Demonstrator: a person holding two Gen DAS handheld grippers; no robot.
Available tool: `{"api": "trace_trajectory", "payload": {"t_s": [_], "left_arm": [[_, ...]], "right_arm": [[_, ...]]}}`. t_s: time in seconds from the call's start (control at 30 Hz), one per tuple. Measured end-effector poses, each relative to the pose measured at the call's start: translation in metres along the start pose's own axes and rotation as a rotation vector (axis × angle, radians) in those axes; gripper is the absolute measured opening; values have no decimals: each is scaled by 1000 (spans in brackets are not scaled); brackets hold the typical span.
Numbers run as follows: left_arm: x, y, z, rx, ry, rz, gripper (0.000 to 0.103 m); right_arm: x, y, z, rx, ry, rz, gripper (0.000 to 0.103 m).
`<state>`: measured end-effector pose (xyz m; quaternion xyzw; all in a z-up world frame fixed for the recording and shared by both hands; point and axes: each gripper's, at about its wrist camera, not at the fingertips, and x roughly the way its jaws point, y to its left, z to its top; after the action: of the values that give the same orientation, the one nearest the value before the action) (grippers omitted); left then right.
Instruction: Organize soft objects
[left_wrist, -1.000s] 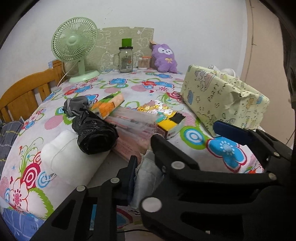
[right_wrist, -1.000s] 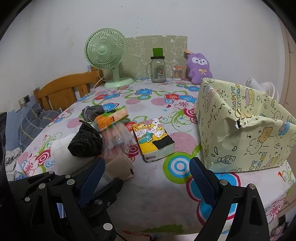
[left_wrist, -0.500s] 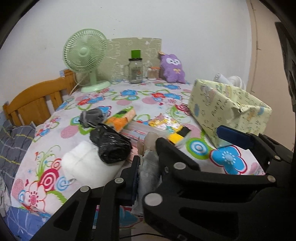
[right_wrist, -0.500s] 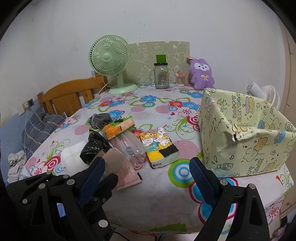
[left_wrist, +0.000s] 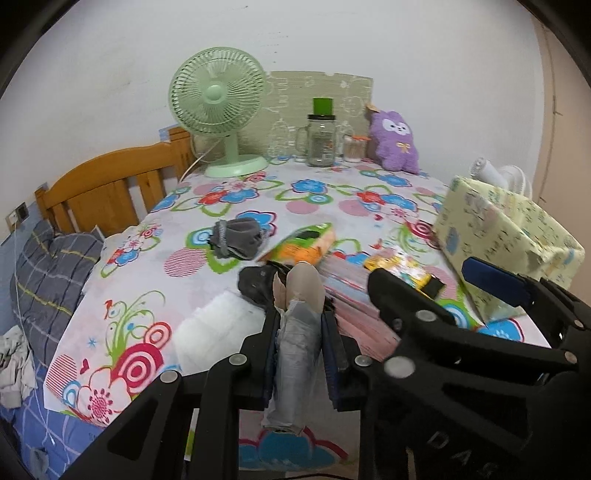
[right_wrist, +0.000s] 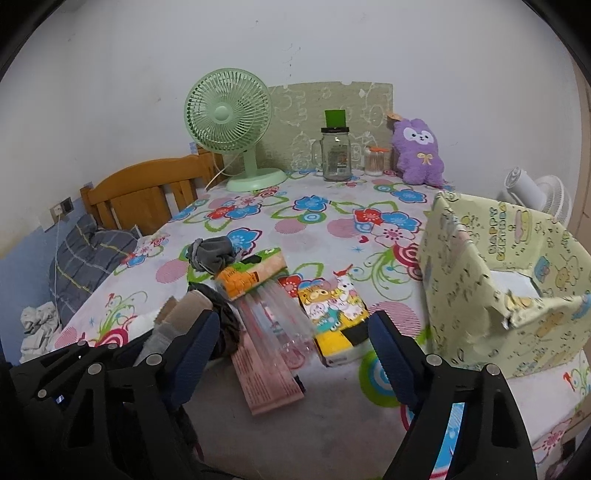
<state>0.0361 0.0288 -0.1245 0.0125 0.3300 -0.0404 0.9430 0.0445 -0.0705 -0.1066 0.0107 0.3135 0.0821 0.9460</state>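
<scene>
While left gripper (left_wrist: 300, 332) clamps beige sock (left_wrist: 301, 295).

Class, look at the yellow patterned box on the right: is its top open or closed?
Open. The right wrist view looks down past the box's walls into its inside, where something white lies; no lid covers it.

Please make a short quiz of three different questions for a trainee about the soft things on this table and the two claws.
1. True or false: the left claw is shut on the wrapped beige bundle.
2. Which is empty? A) left claw B) right claw
3. What lies just behind the orange packet?

Key: 1 true. 2 B: its jaws, which have just been closing a little, have nothing between them. 3 The grey socks.
</scene>
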Motion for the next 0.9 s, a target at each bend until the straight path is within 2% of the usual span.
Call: {"api": "trace_trajectory", "payload": {"t_s": [0.5,0.63,0.7,0.77,0.9], "left_arm": [[35,9,2,-23,70,-10,19],[40,7,-2,-25,93,-23,19],[41,6,-3,-22,92,-21,19],[40,6,-3,-21,93,-23,19],[39,6,-4,-15,91,-17,19]], "right_arm": [[49,0,2,15,116,24,67],[59,2,1,8,151,25,50],[61,4,-1,-7,156,19,45],[60,4,-3,-5,159,27,35],[59,4,-4,-8,166,44,25]]}}
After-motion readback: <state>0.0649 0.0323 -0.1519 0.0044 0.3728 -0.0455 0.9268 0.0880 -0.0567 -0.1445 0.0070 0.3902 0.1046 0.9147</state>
